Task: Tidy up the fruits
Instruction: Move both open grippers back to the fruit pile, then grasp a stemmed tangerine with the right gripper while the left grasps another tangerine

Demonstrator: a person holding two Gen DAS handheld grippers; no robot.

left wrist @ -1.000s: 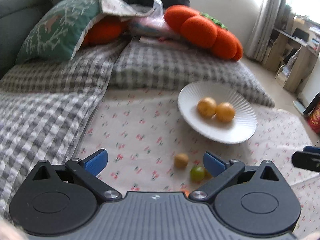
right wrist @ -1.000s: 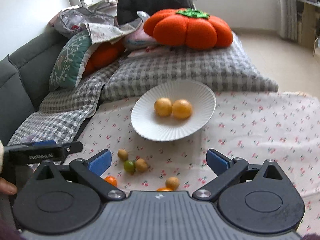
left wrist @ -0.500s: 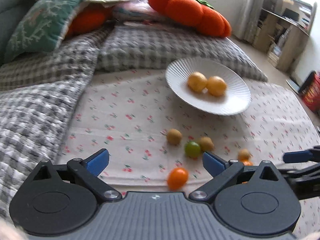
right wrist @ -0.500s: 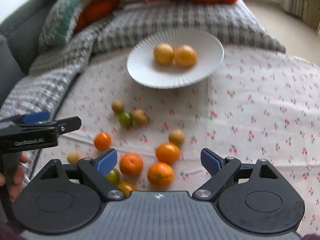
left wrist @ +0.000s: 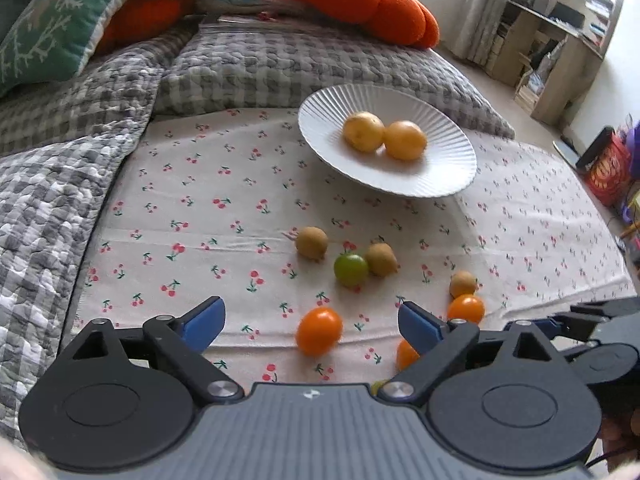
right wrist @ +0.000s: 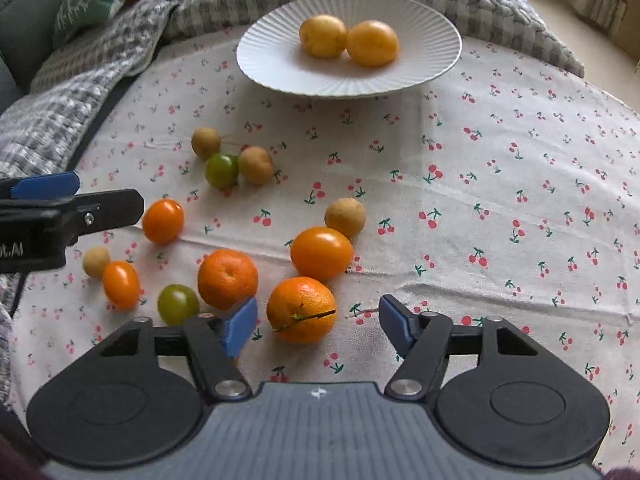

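left wrist view: left tongs [left wrist: 310,324] apart, jaws just been closing a little, an orange tomato [left wrist: 319,331] on the cherry-print cloth [left wrist: 192,208] between them, untouched. white plate [left wrist: 448,172] sits upper right.

right wrist view: right tongs [right wrist: 318,324] half apart, jaws just closing around a mandarin [right wrist: 301,309] at lower centre, not pressing it.

Our two handheld grippers, black-bodied and blue-tipped.
On our right gripper [right wrist: 316,324] we see blue pads [right wrist: 239,326] on black linkage arms, silver pivot screws, two round black discs and a ribbed grey housing with a small white emblem; our left gripper [left wrist: 310,322] matches, with white lettering on its side.
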